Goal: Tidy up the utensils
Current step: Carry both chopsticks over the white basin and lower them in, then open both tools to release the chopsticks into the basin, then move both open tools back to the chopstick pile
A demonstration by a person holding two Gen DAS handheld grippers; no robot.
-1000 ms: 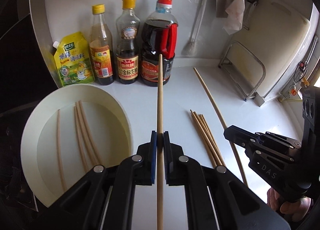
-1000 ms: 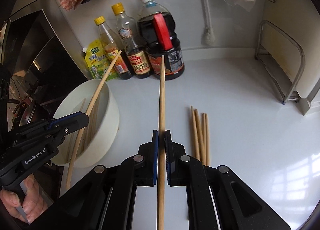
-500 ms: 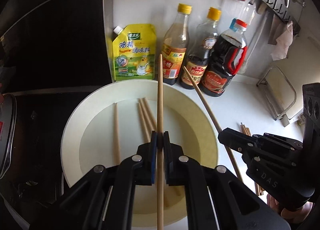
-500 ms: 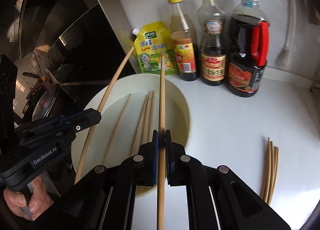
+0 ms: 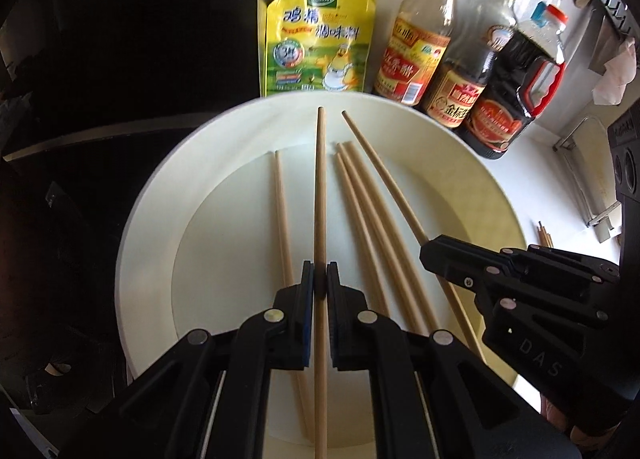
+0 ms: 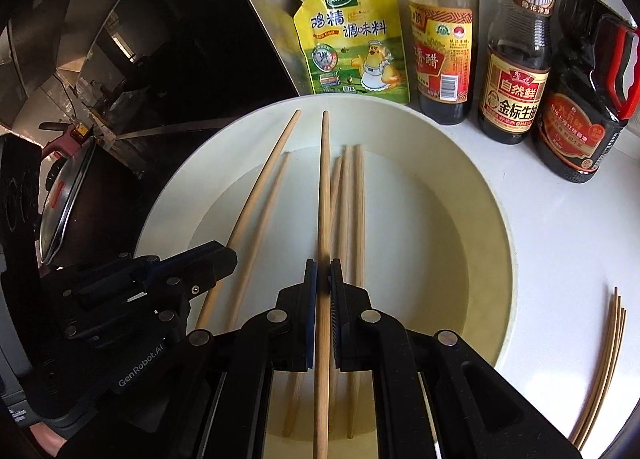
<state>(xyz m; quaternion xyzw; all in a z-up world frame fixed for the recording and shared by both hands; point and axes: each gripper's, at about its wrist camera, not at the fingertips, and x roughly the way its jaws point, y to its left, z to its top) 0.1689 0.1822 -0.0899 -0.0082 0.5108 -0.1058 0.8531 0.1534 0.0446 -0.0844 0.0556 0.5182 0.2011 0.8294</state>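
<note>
Both grippers angled down over the bowl (image 5: 168,195)
Left gripper (image 5: 320,279) and right gripper (image 6: 323,279) each clench one chopstick (image 5: 320,195), jutting ahead of the fingers.

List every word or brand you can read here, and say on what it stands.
"GenRobot.AI": left gripper body.
"DAS": right gripper body.
"太太乐", "鸡精调味料": yellow pouch.
"香醋": clear bottle label.
"自然鲜", "金标生抽": dark bottle label.
Big jug label: too blurred.
All smaller print: unreadable.
</note>
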